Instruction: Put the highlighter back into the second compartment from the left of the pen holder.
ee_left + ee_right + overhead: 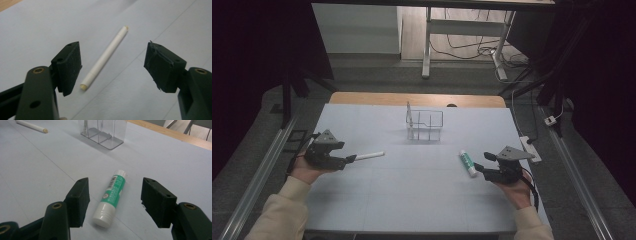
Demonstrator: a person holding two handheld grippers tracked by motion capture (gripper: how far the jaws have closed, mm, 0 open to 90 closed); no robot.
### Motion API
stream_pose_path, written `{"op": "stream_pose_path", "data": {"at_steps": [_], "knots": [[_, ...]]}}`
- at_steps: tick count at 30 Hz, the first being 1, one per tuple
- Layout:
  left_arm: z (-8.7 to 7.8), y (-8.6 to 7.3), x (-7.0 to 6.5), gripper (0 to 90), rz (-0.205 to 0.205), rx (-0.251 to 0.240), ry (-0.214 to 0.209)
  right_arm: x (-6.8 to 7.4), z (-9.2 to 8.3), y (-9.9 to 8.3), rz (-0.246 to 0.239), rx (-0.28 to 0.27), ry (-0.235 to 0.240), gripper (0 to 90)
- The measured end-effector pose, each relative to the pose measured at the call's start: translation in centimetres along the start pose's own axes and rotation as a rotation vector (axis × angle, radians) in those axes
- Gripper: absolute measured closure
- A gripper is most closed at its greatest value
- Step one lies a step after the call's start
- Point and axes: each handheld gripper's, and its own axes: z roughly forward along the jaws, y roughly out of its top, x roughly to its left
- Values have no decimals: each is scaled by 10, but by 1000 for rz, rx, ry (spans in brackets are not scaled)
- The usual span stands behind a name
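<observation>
Left gripper [353, 158] stands wide open and empty, a white pen [370, 155] lying flat just beyond its tips; right gripper [478, 169] gapes too, a glue stick [468, 163] on the mat [412, 195] between its jaws, untouched. Bare mat surrounds both, the clear organiser [425, 124] well apart. Its dividers show clearly in the right gripper view.

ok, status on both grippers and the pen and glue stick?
Left gripper open, white pen lying between jaws. Right gripper open over glue stick. Nothing gripped, nothing blocking.
</observation>
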Motion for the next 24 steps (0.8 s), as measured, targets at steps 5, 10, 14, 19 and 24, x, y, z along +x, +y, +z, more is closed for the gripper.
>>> {"op": "stream_pose_path", "data": {"at_steps": [5,10,14,19,24], "knots": [[7,6,11,300,9,47,19,0,1,0,-1,4,3,390],[16,12,16,299,33,75,2,1,2,-1,-3,11,4,390],[23,16,17,298,54,93,-12,1,3,-1,0,11,5,390],[34,23,16,302,95,121,-31,0,4,-2,-2,24,7,390],[45,33,12,312,147,145,-58,0,5,-3,0,31,9,390]]}}
